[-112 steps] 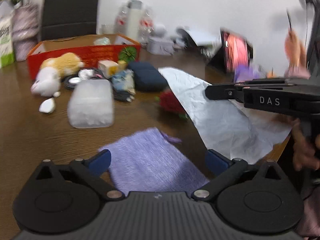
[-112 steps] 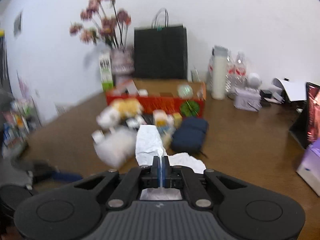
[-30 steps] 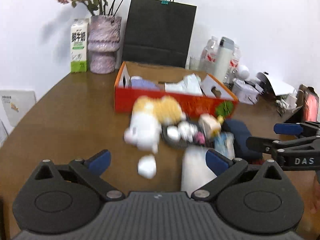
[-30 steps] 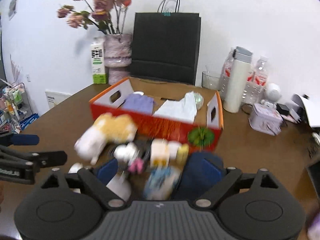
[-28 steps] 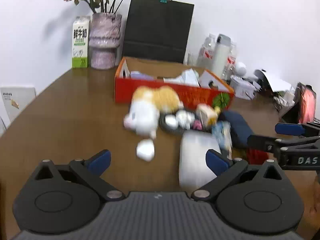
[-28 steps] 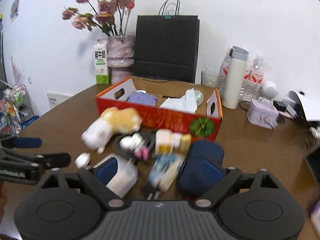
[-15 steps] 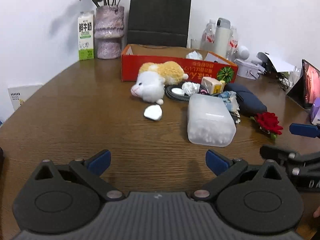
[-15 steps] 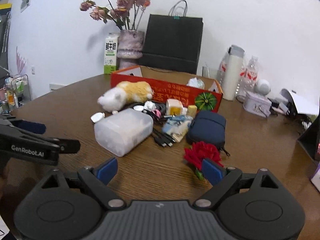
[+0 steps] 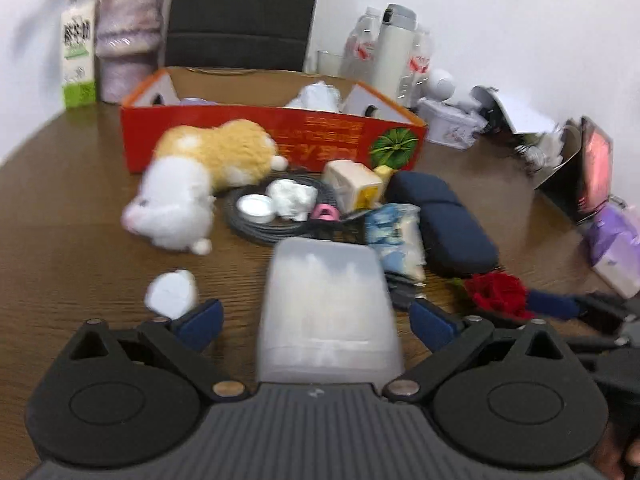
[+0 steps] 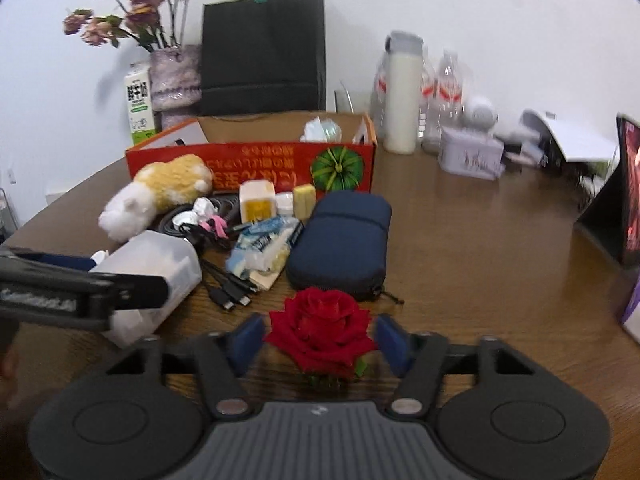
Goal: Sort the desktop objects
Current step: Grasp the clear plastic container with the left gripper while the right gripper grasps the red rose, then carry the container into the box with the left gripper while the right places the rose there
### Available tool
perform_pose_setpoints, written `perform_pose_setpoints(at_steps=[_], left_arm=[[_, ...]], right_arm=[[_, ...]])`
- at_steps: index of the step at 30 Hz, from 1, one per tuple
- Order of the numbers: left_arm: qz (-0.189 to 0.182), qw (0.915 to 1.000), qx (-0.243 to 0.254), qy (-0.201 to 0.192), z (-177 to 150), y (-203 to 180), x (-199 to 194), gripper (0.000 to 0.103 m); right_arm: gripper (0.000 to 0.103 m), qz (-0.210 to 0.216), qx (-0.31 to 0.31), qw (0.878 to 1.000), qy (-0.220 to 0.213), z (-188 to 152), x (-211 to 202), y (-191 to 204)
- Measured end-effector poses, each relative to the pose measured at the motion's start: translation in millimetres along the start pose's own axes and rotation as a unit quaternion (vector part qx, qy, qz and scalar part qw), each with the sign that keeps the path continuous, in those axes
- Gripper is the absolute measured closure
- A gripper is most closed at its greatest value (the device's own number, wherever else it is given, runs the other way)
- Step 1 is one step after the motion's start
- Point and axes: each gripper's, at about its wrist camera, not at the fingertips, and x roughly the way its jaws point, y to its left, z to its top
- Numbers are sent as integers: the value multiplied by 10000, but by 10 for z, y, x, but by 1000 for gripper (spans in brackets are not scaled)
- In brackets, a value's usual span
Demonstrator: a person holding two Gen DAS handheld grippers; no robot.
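A translucent plastic box (image 9: 328,312) lies on the wooden table between the blue pads of my left gripper (image 9: 316,320). Its jaws are closing slightly, and a thin gap shows at each side of the box. A red rose (image 10: 320,328) lies between the fingers of my right gripper (image 10: 320,340). Those jaws are closing too, with the pads at the edges of the petals. In the left wrist view the rose (image 9: 496,292) shows at the right. Behind stands the red cardboard box (image 10: 256,168) holding a purple cloth and white paper.
A plush toy (image 9: 192,184), a coiled cable with small items (image 9: 280,208), a tissue pack (image 10: 264,248), charging cables (image 10: 228,284) and a dark blue pouch (image 10: 340,240) crowd the middle. A vase, a carton, a black bag and bottles line the back. A tablet (image 10: 628,200) stands right.
Both grippers have come forward and down. The plastic box now sits between the left fingers and the rose between the right fingers. The right jaws have narrowed.
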Motion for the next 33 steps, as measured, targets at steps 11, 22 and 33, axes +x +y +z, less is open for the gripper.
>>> perform_pose_setpoints(at_steps=[11,22,33], left_arm=[[223,9997,3,14,-382,42,-507,35],[506,9974,-162,-491,-487,110,-1078,35],[515,9953,-255,-778,-173,232,-1031,35]], right_arm=[[67,250,-29,9997,58,-87,-63,42],[68,940,-916,9903,-463,-125,-680,573],[68,852,-344,9931,-729,255,-647,350]])
